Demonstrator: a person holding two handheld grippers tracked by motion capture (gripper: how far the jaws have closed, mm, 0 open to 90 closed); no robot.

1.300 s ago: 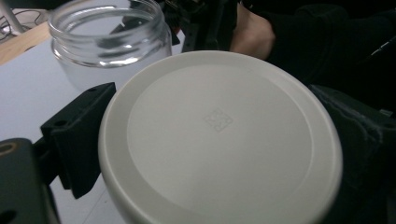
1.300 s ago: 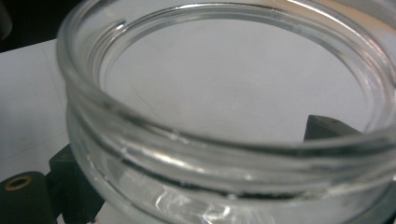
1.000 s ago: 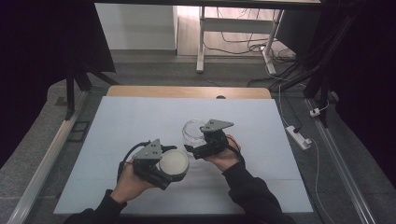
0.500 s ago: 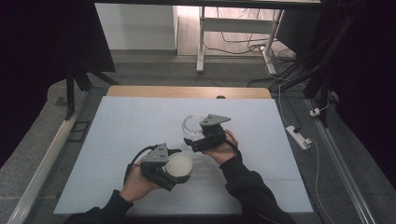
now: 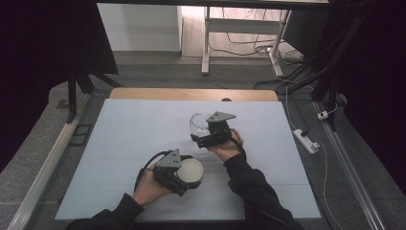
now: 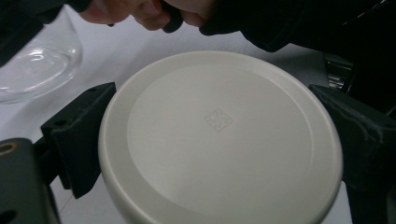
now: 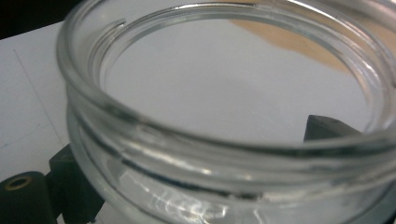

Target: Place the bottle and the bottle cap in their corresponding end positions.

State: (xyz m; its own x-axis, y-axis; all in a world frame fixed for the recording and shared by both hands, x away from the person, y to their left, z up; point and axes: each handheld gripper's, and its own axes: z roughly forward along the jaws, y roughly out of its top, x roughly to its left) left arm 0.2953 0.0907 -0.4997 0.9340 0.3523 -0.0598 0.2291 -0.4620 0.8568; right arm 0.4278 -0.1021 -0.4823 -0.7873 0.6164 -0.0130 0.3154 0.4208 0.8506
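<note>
The left gripper [image 5: 184,173] clamps a round white lid [image 6: 219,135] between its 2 jaws, low over the table [image 5: 119,143]. Right of it, the right gripper [image 5: 203,134] grips an open glass jar [image 7: 224,121]. Lid and jar sit apart; judging by that, closing the jar remains.

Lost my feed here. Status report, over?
Left gripper shut on round white lid. Right gripper shut on clear glass jar, mouth open. Nothing between them.
</note>
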